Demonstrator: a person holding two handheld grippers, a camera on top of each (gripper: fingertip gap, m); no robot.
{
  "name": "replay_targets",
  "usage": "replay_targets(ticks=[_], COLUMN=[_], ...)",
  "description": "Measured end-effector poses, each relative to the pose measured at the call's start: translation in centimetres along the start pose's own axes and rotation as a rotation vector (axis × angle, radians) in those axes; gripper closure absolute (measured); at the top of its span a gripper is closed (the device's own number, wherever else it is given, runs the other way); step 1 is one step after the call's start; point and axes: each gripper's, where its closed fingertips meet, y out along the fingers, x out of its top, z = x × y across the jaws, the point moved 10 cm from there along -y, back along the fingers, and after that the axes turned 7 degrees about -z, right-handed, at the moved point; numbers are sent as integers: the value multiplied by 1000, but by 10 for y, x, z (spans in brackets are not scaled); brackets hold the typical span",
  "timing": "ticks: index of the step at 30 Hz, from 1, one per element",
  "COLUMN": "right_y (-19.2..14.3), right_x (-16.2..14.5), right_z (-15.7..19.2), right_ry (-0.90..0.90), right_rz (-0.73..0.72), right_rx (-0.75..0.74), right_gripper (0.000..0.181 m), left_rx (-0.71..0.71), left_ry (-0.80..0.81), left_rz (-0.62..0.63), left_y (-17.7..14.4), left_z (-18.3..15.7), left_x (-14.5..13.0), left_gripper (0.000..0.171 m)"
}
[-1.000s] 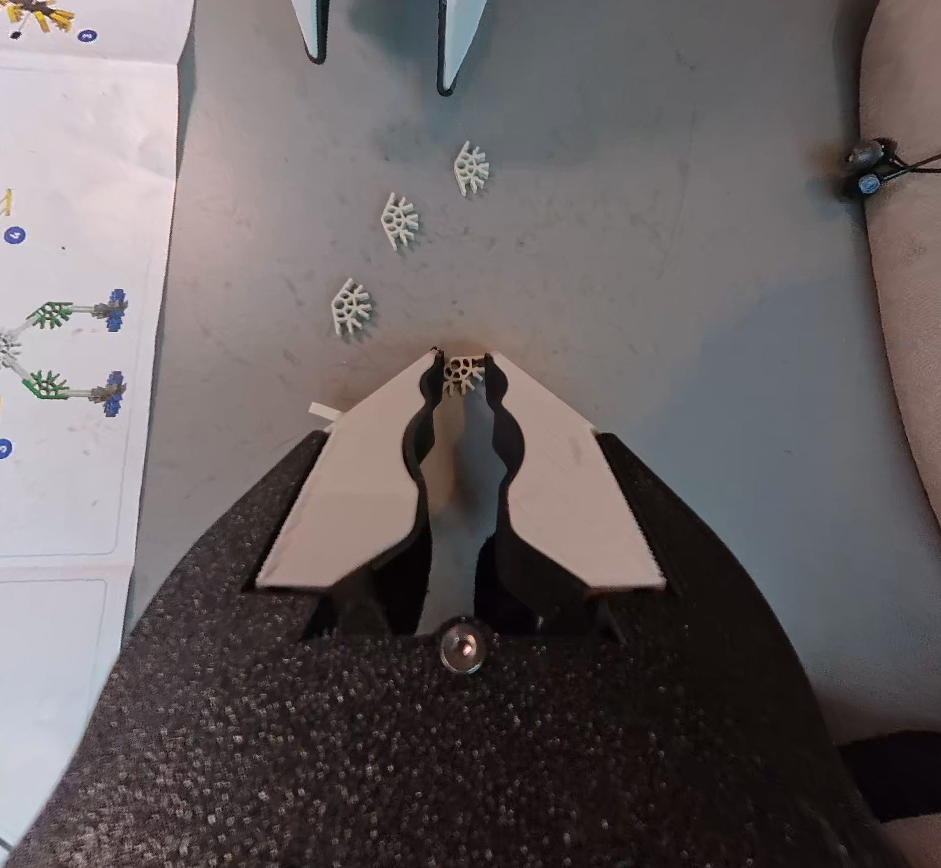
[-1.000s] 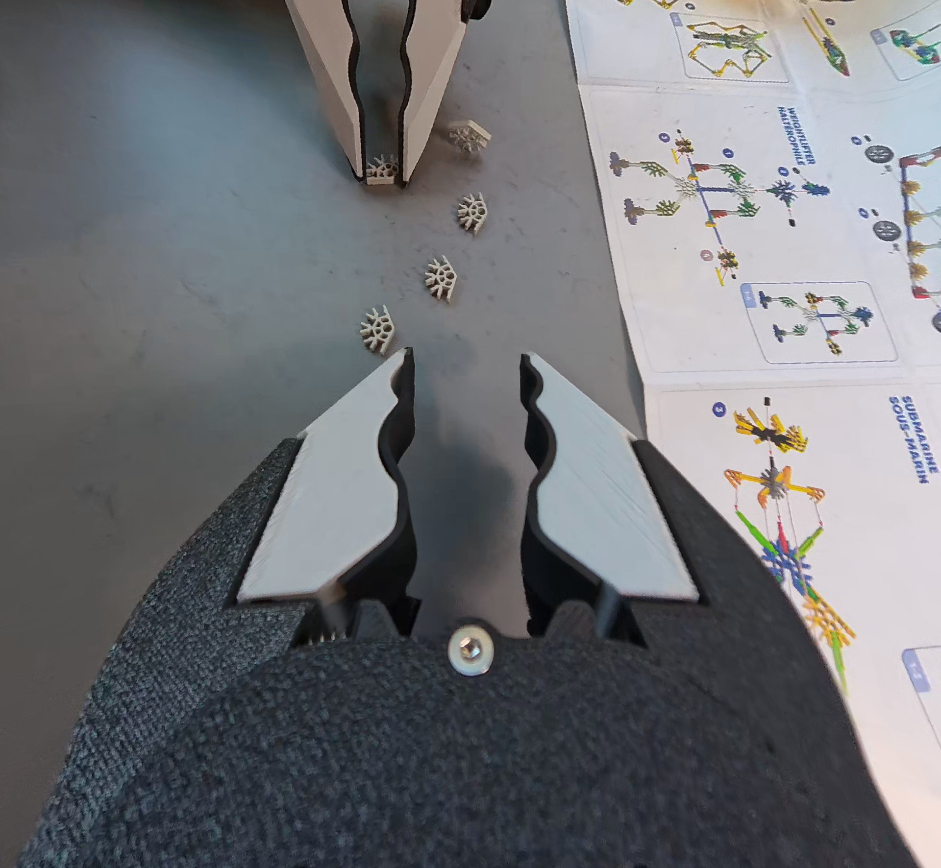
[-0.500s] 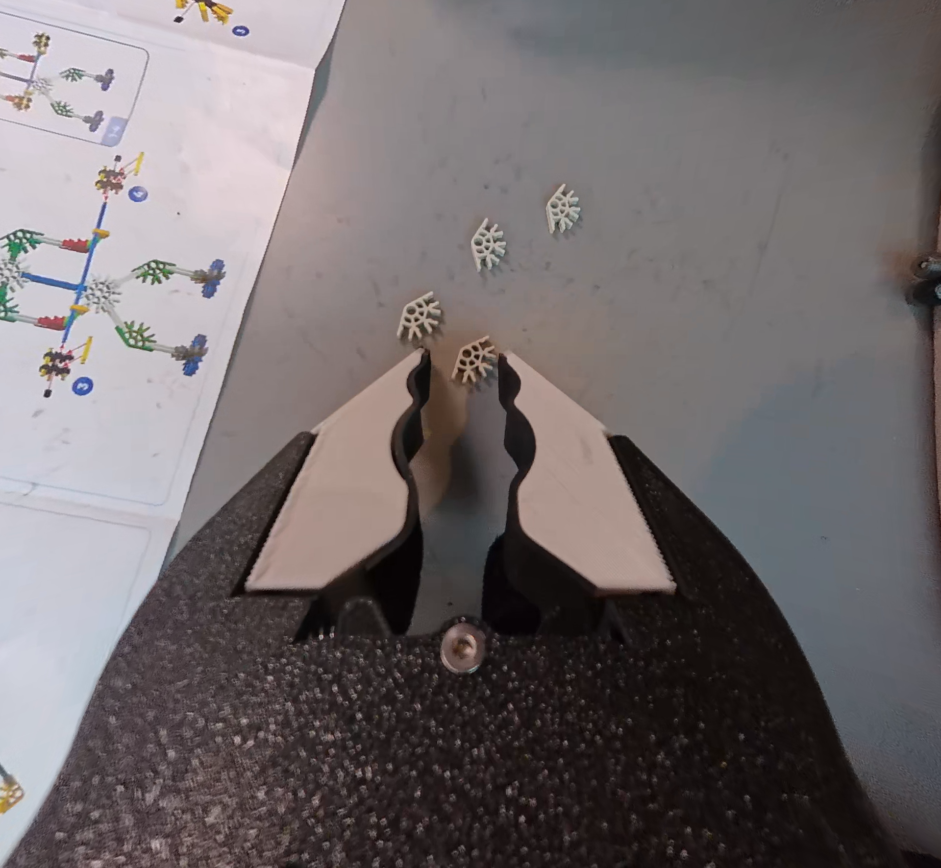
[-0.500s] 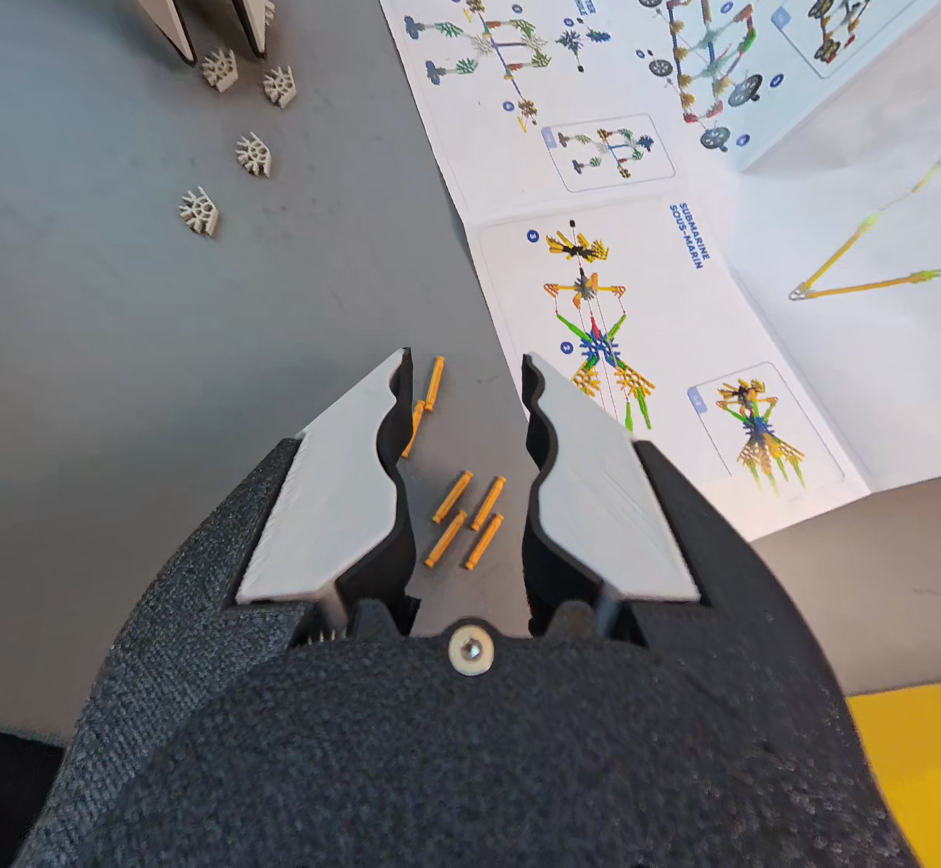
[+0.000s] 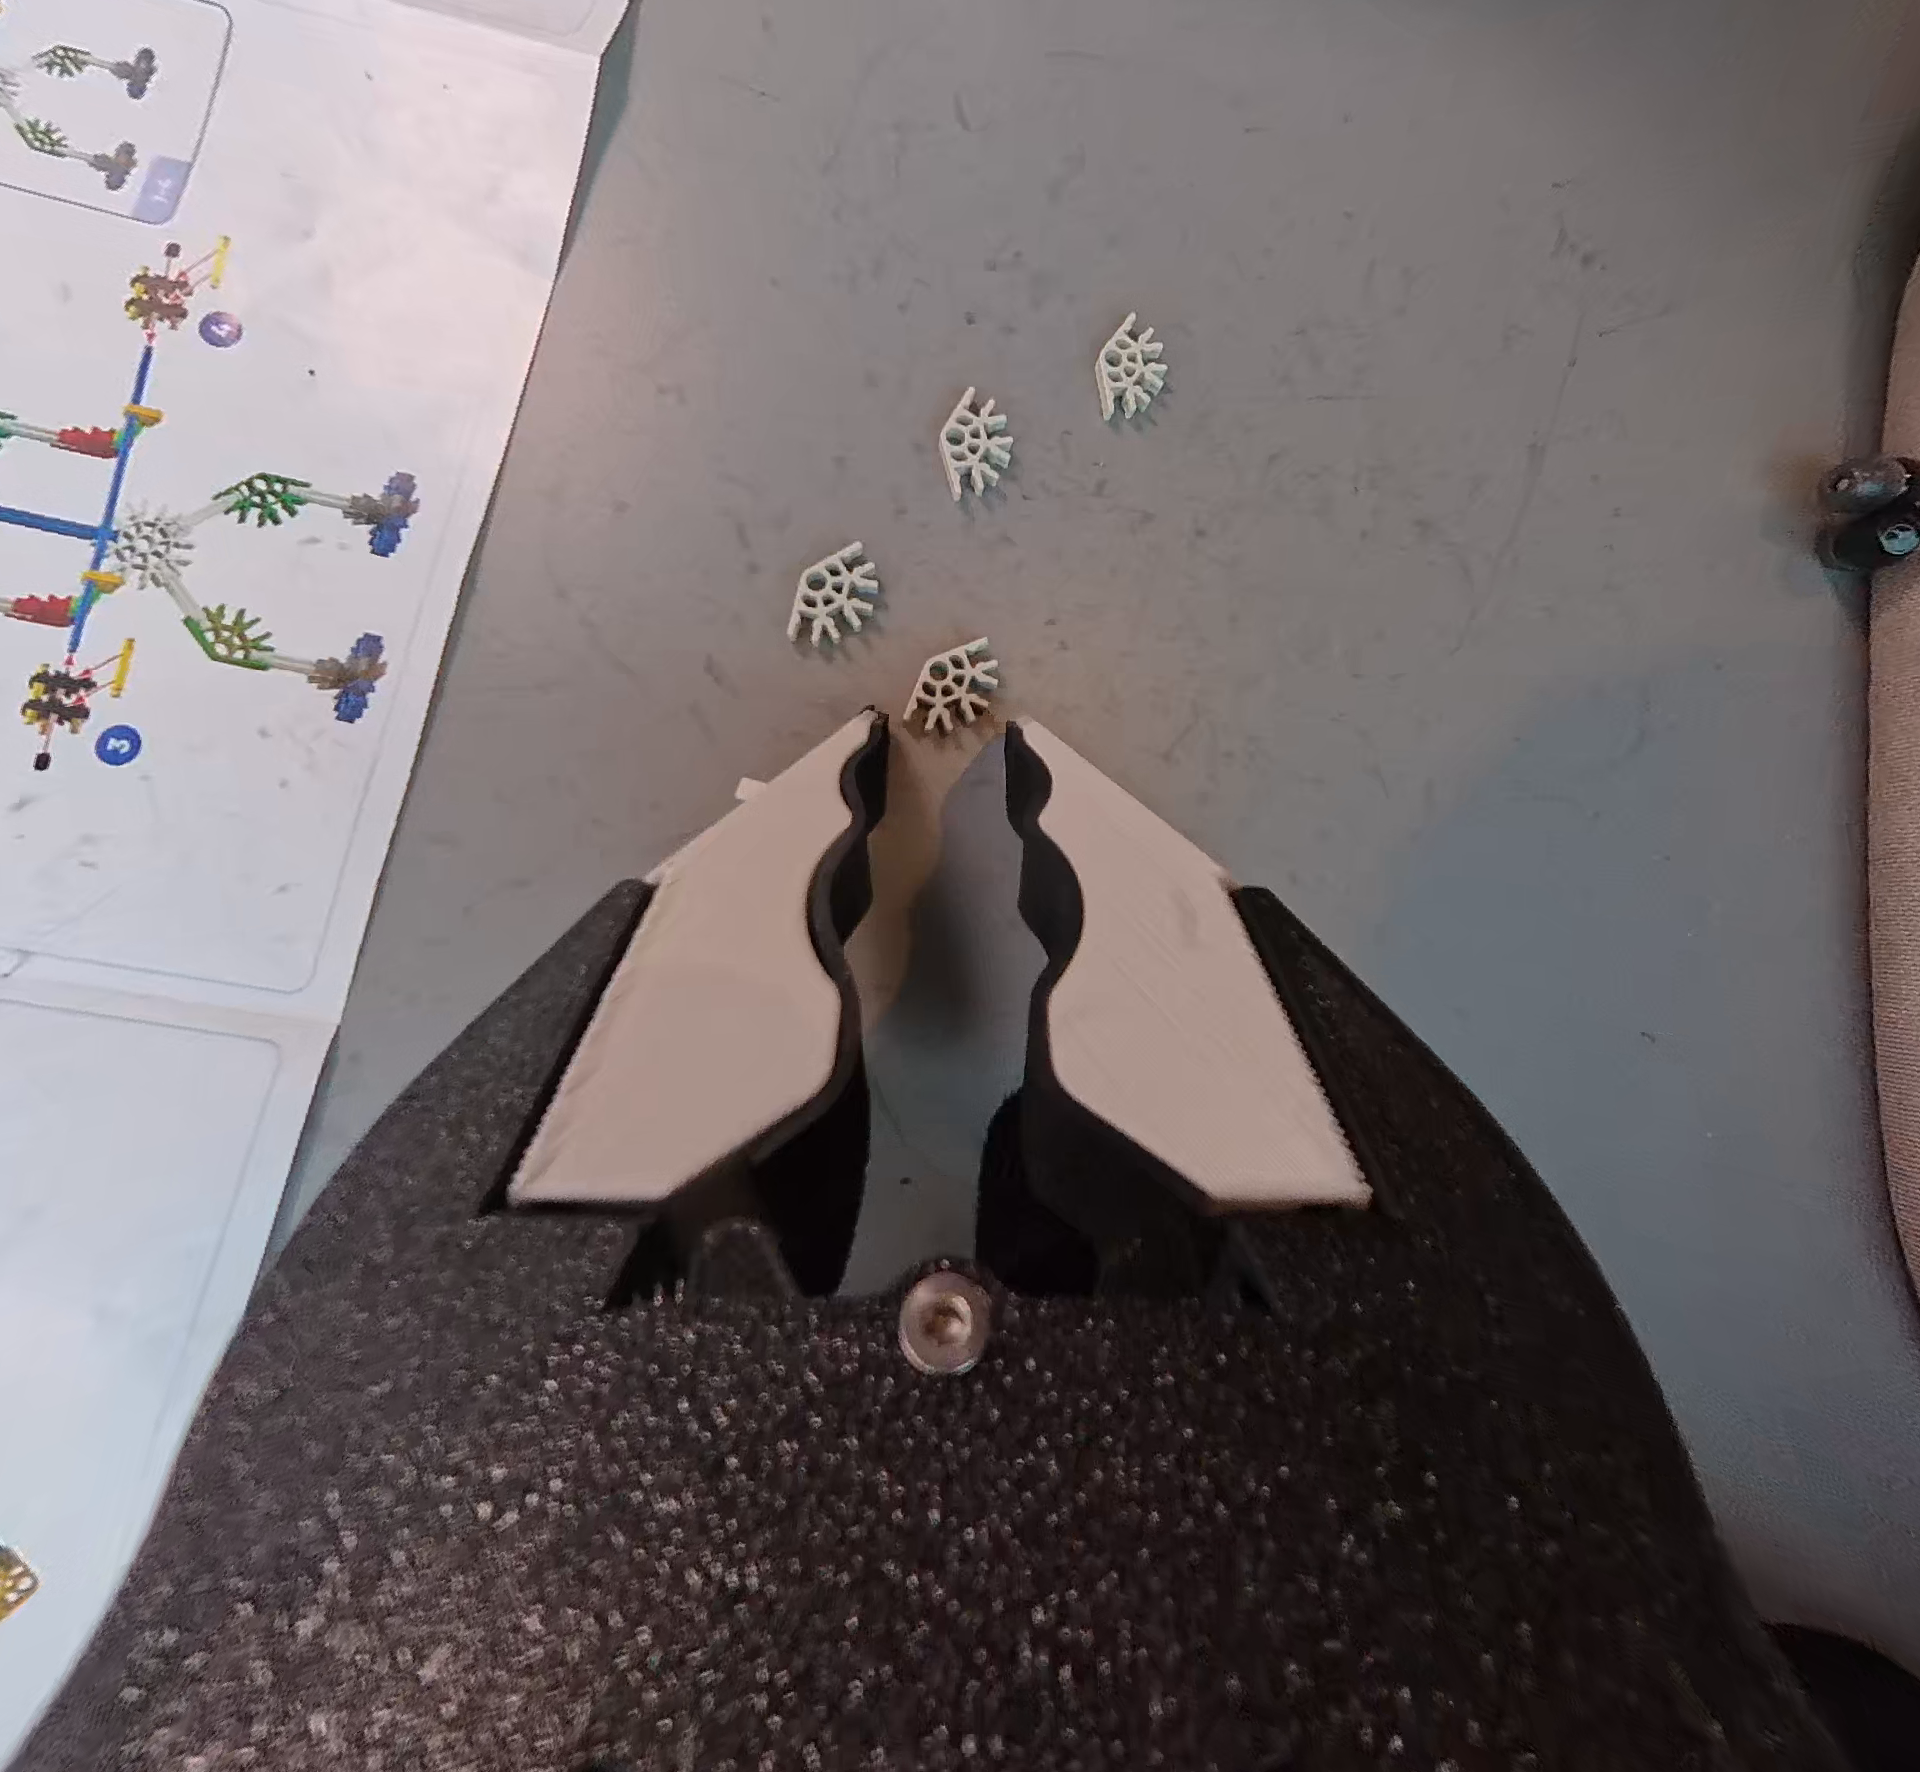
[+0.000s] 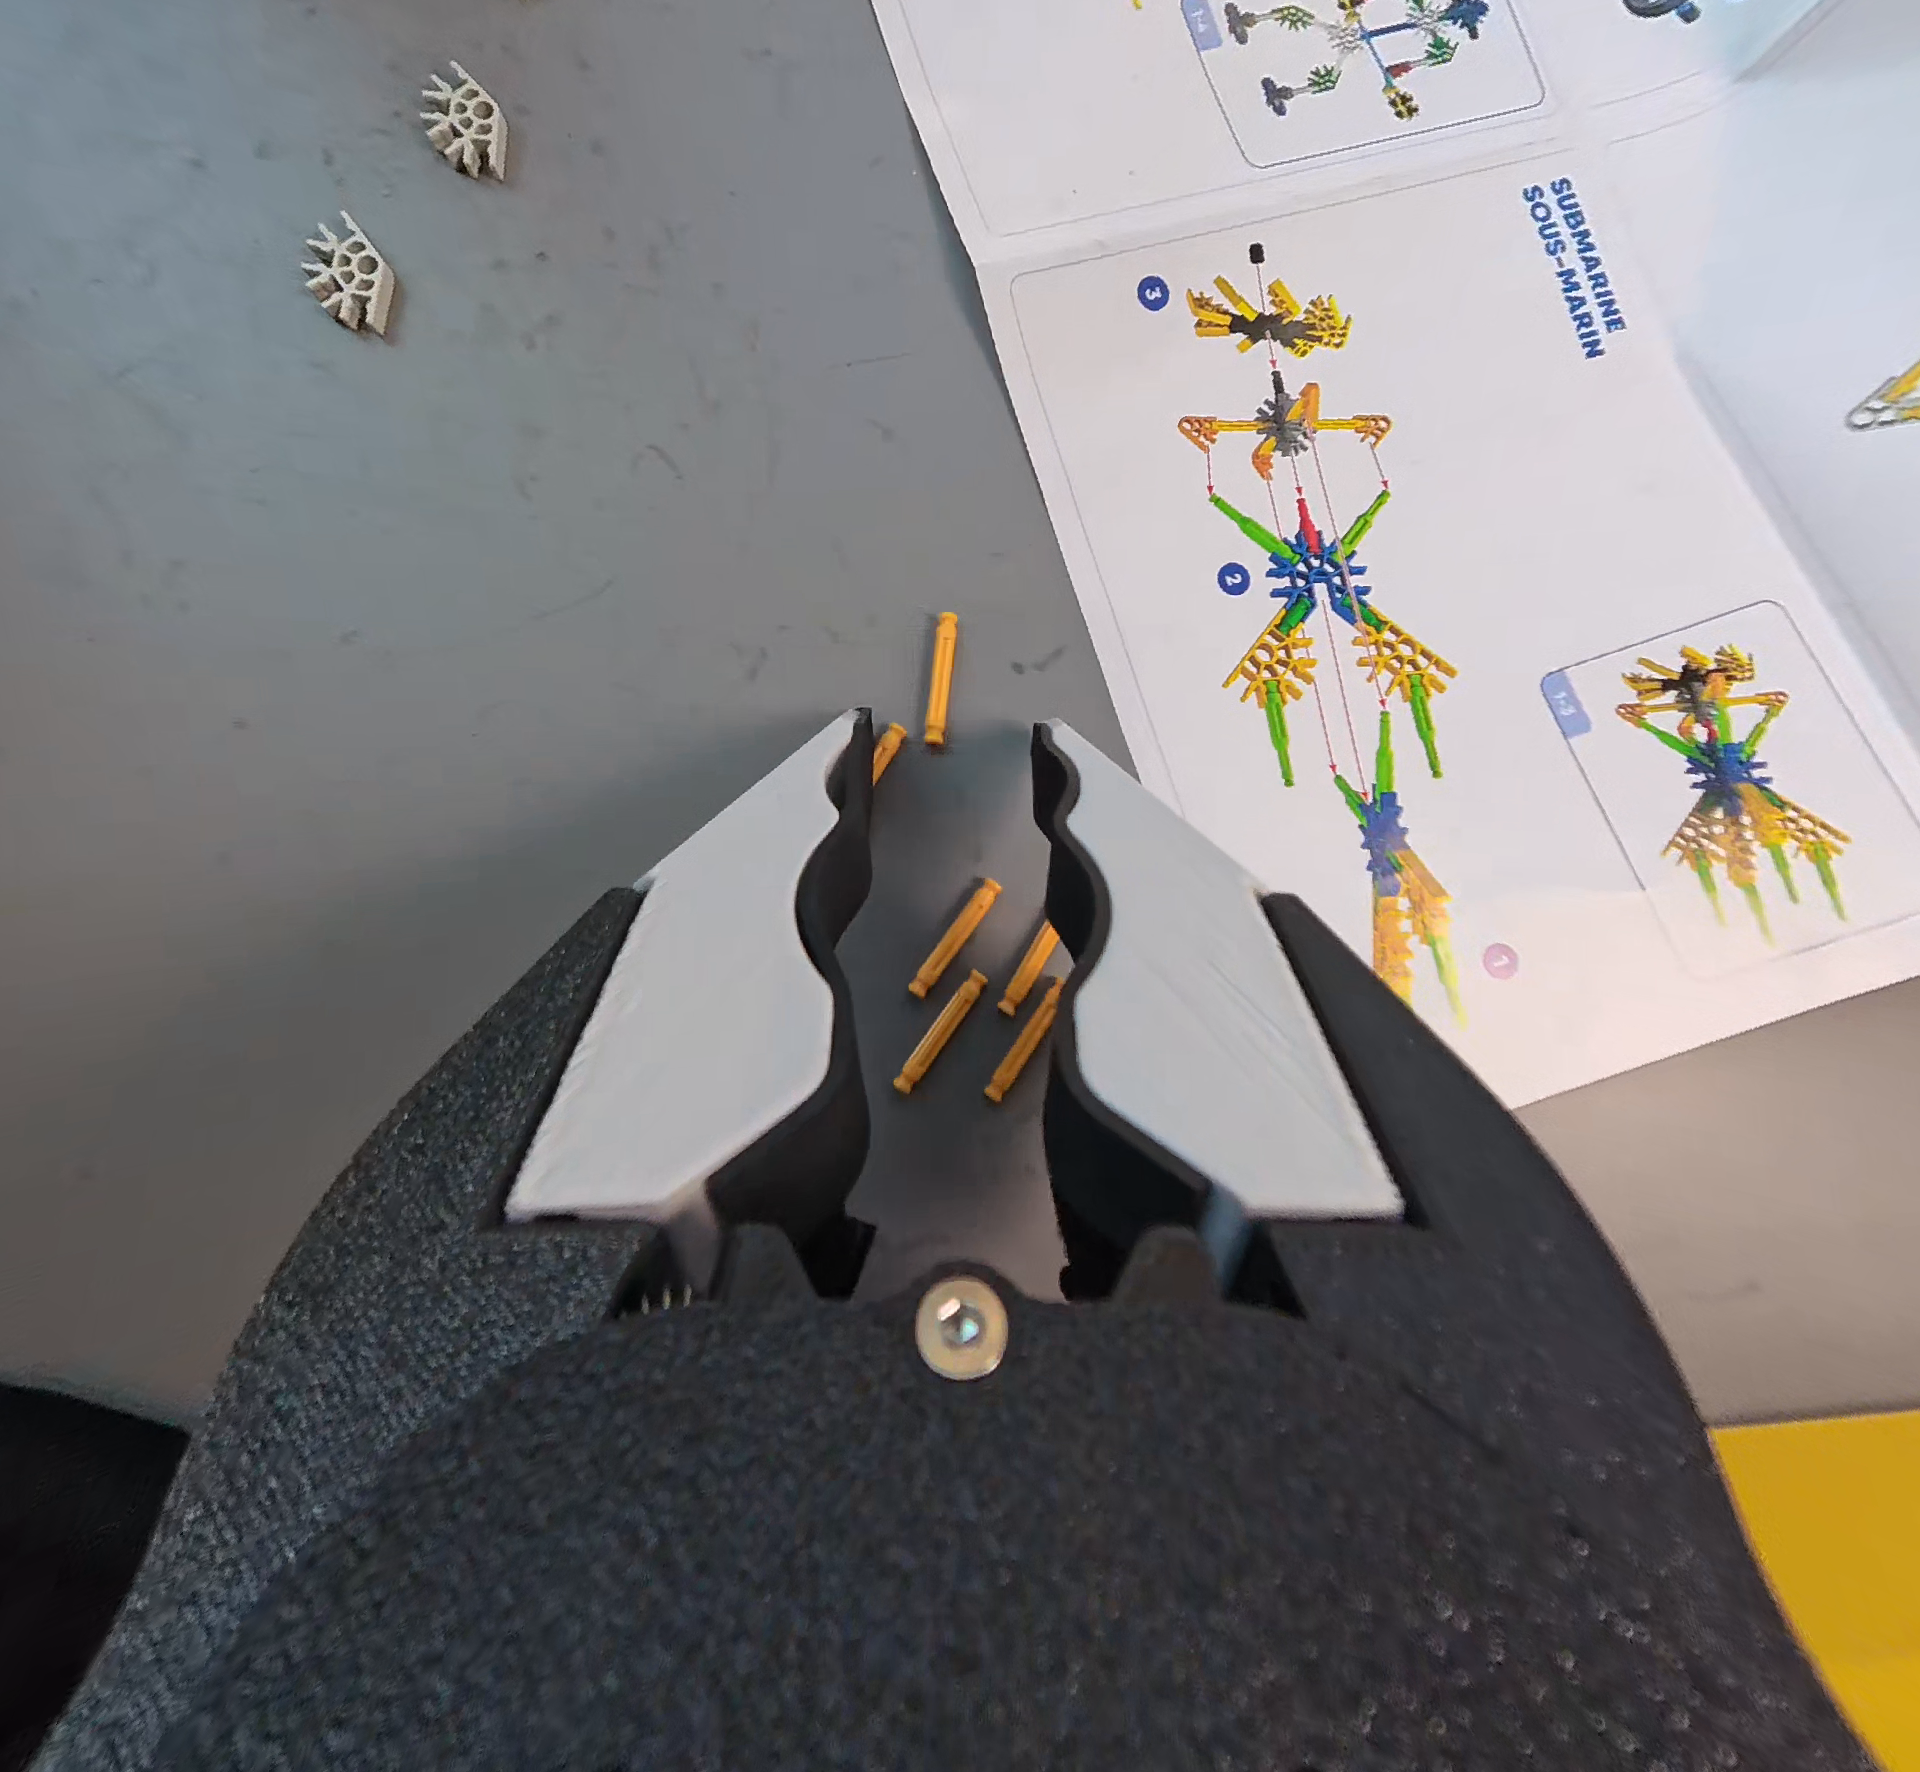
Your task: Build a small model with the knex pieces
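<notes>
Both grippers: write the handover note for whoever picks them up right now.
Left gripper: open and empty, tips just short of the nearest white connector, which lies loose on the grey table.
Three more white connectors lie apart in a slanting row beyond it.
Right gripper: open and empty, low over the orange rods; four rods show between its fingers, one rod lies just past the tips, and another is partly hidden by the left finger.
Instruction sheet lies unfolded on the right gripper's right.
Nothing is gripped and no pieces are joined; every piece lies loose.
</notes>
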Motion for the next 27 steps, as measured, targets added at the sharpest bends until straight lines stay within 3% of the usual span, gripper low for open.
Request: replay_targets(ticks=[19, 27], right_y=[0, 3], right_x=[2, 1], right_z=[1, -9], right_ry=[35, 150], right_rz=[-24, -31], right_rx=[28, -36], right_gripper=[162, 162], left_rx=[-61, -71], left_ry=[-4, 16], left_rz=[-39, -25], left_y=[-3, 3], left_z=[0, -5], left_x=[-2, -2], left_gripper=[152, 153])
